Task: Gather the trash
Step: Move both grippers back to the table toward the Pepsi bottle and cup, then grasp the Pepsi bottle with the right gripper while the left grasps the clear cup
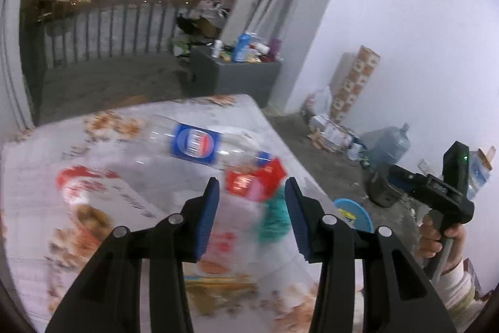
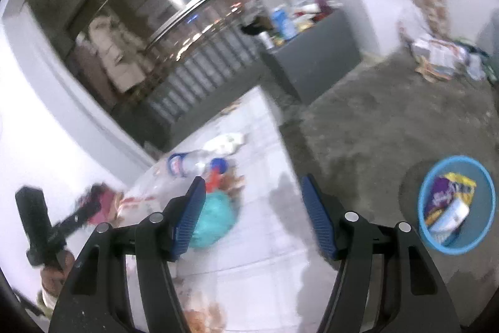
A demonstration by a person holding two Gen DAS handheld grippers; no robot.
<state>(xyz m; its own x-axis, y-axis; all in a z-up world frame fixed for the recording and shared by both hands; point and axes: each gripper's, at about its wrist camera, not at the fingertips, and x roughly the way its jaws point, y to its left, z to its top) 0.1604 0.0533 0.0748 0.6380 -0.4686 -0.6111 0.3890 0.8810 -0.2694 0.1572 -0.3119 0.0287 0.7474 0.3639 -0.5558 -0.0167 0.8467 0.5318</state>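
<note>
- Tabletop (image 2: 249,239): printed cover; litter bunched toward its far edge, blurred, edges hard to trace
- Blue basket (image 2: 486,198) on floor off the tabletop's right edge, wrappers already inside, probably the drop point
- Clear bottle (image 1: 174,142) lies on its side near the far edge; teal wad (image 2: 215,217) closer in
- Left gripper (image 1: 252,195): jaws apart, nothing between
- Right gripper (image 2: 252,192): released, empty
</note>
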